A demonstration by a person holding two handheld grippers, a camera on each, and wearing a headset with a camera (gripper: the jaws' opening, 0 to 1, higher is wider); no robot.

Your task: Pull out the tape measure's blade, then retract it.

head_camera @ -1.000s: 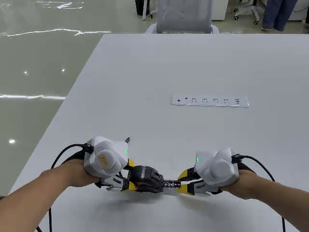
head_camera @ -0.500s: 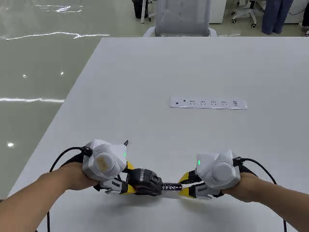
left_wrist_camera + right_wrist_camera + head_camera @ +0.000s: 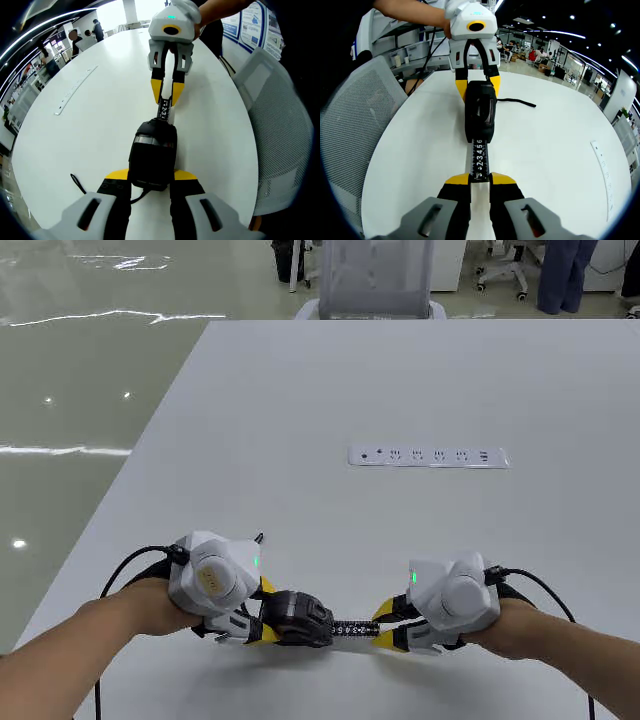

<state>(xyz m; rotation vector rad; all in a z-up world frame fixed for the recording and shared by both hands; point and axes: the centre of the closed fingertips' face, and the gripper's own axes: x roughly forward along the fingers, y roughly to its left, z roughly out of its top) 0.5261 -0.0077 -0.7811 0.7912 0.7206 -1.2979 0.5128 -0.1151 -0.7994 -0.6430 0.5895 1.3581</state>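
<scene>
Compared with a second ago, the two grippers stand a little farther apart on the white table (image 3: 300, 390) and a slightly longer stretch of blade (image 3: 352, 625) shows between them; the small shift of the power strip (image 3: 428, 456) comes from the headset moving. In the head view the left gripper (image 3: 266, 612) is clamped on the black tape measure (image 3: 297, 617) at the table's near edge, while the right gripper (image 3: 382, 625) pinches the free end of the blade, and both are held low over the tabletop. The left gripper view shows what the head view hides: the yellow pads of the left gripper (image 3: 151, 176) press on both sides of the case (image 3: 152, 152), and the blade (image 3: 164, 109) runs straight from its mouth into the closed tips of the right gripper (image 3: 166, 95). The right gripper view gives the opposite look, with the right gripper (image 3: 480, 179) shut on the blade (image 3: 478, 157), whose printed numerals 2 to 6 can be read there. Beyond it, the case (image 3: 480, 112) sits between the jaws of the left gripper (image 3: 478, 87), and a black wrist strap (image 3: 517, 102) trails from the case across the table. The gripper views also show a grey mesh chair (image 3: 280, 125) beside the table.
</scene>
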